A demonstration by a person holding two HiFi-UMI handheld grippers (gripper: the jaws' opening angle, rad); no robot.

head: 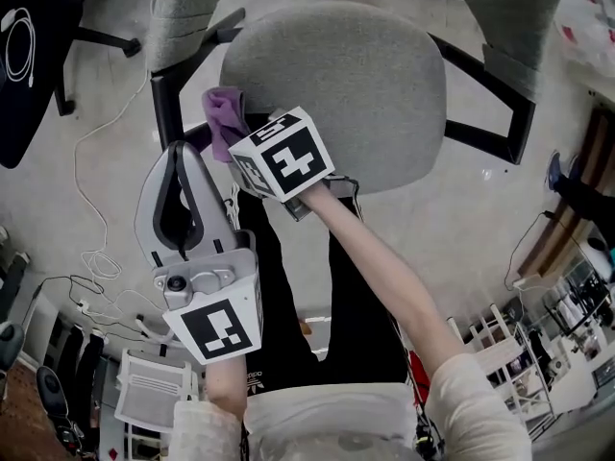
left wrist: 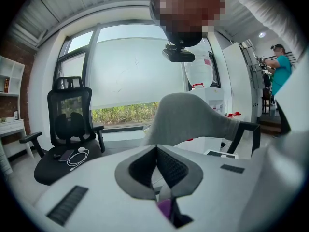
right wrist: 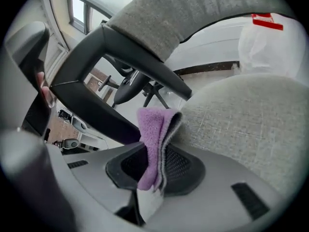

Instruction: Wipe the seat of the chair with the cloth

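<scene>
**Purple cloth clamped at the seat's edge**

A black armrest frame (right wrist: 108, 64) crosses right behind the cloth (right wrist: 153, 129) in the right gripper view, with a grey upholstered arm pad (right wrist: 159, 21) on top of it. It hems in the corner of the seat (head: 336, 84) where the cloth sits. On the far side of the floor (head: 86, 161), a black mesh office chair (left wrist: 70, 124) carries a phone (left wrist: 64, 154) and a coiled white cable (left wrist: 78, 157). Behind it is a wide window (left wrist: 135, 76) with a pale blind. A person (left wrist: 280, 66) in a teal top stands at the far right of the left gripper view.

The right gripper (right wrist: 153, 153) has its ribbed black pads pressed onto the cloth, a fuzzy, folded purple piece with a grey edge that sticks up past the jaw tips. The cloth is at the rim of the seat, next to the armrest frame. It looks to be brushing the fabric, though the angle leaves that unsure.

The seat is rounded and covered in coarse, woven grey fabric.

The left gripper (head: 180, 149) is held off the chair, near the person's body. Its jaws are drawn together with nothing between them.
</scene>
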